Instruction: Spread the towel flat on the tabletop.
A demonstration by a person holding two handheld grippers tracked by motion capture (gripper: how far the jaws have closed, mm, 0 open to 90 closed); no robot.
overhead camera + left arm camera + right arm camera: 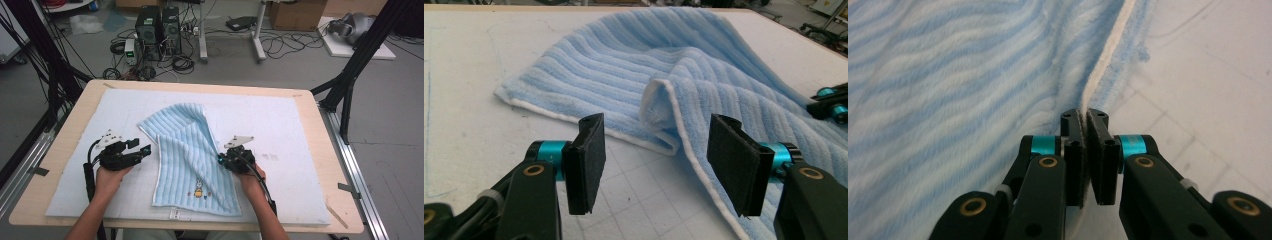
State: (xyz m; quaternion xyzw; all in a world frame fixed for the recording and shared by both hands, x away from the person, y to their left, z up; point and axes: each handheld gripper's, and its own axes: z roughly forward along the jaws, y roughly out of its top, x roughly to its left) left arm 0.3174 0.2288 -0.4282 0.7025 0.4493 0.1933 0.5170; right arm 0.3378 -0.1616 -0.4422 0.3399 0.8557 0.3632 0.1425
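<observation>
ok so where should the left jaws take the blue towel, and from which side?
Probably the curled white-hemmed corner of the blue towel, straight ahead of the open left gripper. It stands up off the white mat, so level jaws can close on it from the towel's left edge. The right gripper is shut on the opposite hem.

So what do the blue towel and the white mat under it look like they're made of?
Towel: likely cotton terry, matte and fuzzy, with ribbed light and darker blue stripes and a white hem. Mat: possibly foam or felt sheet, matte white, faintly gridded and marked; the look leaves it open.
</observation>
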